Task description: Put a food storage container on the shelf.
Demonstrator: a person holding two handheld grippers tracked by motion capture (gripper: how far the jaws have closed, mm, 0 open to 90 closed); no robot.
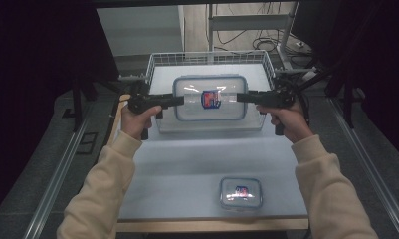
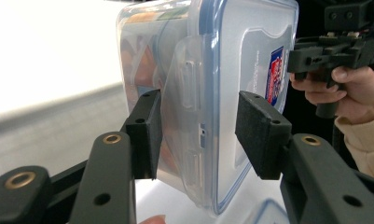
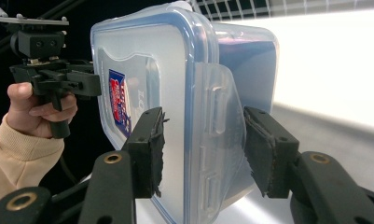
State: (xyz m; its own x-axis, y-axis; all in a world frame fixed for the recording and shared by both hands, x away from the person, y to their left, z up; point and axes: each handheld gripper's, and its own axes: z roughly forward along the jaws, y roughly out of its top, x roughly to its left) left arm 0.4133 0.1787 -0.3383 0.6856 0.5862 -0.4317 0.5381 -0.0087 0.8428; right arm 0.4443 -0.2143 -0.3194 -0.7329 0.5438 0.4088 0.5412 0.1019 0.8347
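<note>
Carry step: large clear plastic lidded box [image 1: 210, 98] held above white wire basket [image 1: 157, 62], left gripper [image 1: 179, 100] and right gripper [image 1: 241, 97] half-open, clamping opposite ends; next needs level, matched lowering

White table top [image 1: 187, 164] with wooden front edge. White wire basket [image 1: 159, 62] set at far end. Small lidded plastic box [image 1: 241, 193] with red-blue label placed near front edge, well apart from basket.

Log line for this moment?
left gripper: shut on large box | right gripper: shut on large box | box: over basket | small box: on table
</note>
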